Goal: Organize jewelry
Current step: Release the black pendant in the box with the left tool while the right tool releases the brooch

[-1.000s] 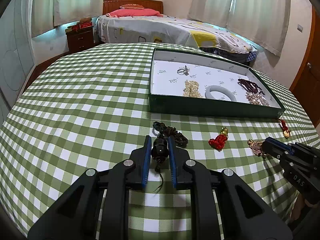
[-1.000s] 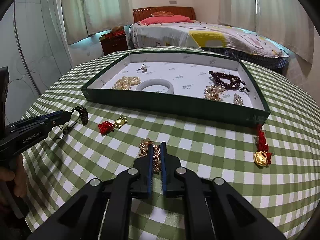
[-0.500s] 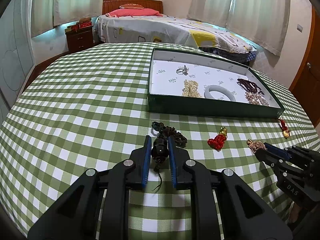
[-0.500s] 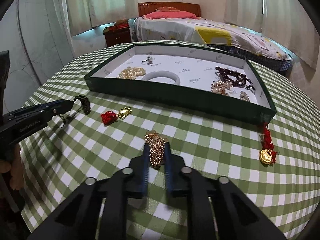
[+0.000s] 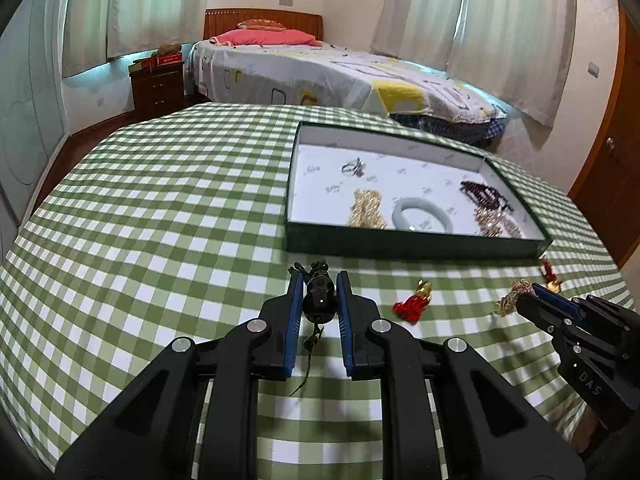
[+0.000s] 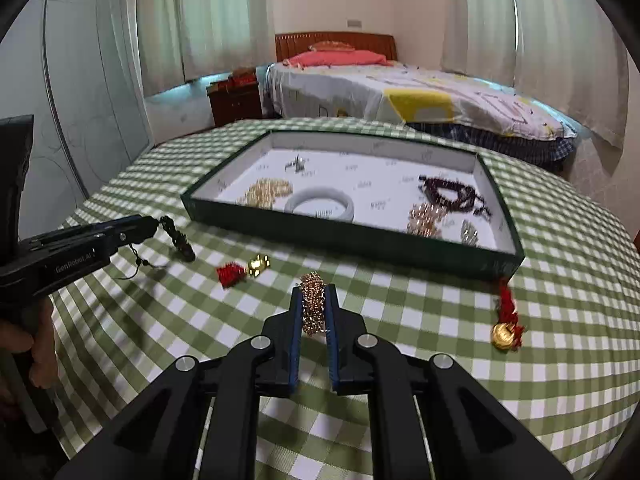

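My left gripper [image 5: 319,280] is shut on a dark beaded bracelet [image 5: 319,300], its cord dangling over the checked cloth; from the right wrist view that bracelet [image 6: 179,238] hangs from the left gripper [image 6: 154,227]. A gold beaded bracelet [image 6: 313,303] is clamped in my right gripper [image 6: 313,294], lifted off the table; the left wrist view shows this gold bracelet [image 5: 509,300] at the right gripper [image 5: 530,294]. The green tray [image 5: 404,244] ahead holds a pale bangle [image 5: 422,219], gold beads [image 5: 367,208], a ring and dark red beads.
On the cloth lie a red tassel with a gold charm [image 6: 240,270] between the grippers and another red tassel with a gold coin [image 6: 506,322] by the tray's right corner [image 6: 514,258]. A hand [image 6: 30,346] holds the left gripper. A bed stands beyond the round table.
The right gripper has lifted the gold bracelet off the cloth and tilted up toward the tray. The left gripper has kept still with the dark bracelet.
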Available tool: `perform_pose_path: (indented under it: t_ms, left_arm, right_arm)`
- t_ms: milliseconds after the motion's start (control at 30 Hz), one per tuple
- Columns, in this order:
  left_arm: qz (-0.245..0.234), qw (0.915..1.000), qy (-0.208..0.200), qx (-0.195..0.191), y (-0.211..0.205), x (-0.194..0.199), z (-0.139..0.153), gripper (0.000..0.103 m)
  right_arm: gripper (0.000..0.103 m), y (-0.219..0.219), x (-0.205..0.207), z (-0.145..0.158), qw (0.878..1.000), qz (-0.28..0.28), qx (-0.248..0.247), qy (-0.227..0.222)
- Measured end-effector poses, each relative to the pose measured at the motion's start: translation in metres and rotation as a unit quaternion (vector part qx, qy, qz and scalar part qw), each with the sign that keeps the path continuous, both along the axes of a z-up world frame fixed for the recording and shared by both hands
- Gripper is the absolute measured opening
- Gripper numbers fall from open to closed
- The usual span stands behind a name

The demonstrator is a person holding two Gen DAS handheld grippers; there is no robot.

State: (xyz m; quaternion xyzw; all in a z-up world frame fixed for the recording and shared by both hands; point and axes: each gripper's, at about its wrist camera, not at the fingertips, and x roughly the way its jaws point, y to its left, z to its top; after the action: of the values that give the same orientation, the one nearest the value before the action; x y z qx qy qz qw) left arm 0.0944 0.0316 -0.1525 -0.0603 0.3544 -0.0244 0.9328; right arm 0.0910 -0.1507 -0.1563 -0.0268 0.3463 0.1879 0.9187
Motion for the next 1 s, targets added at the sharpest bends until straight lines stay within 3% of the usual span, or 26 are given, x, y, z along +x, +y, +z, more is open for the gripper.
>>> perform_pose_path:
  t_ms: [500, 800, 1000]
  left_arm:
    - [-0.031, 0.9972, -0.064, -0.021, -0.019, 0.021, 0.055, 0.017]
    - [-0.059, 0.9915, -0.115, -0.014, -0.045, 0.06, 0.087, 0.017]
    - [-0.067, 0.9899, -0.124, -0.01, -0.061, 0.096, 0.087, 0.017]
  right_arm:
    - [0.011, -0.013, 0.021, 0.057, 0.996, -0.02, 0.044, -0.071]
    - [0.011, -0.016, 0.06, 0.083, 0.992, -0.027, 0.055, -0.111]
    - [0.011, -0.016, 0.095, 0.081, 0.991, -0.035, 0.063, -0.116]
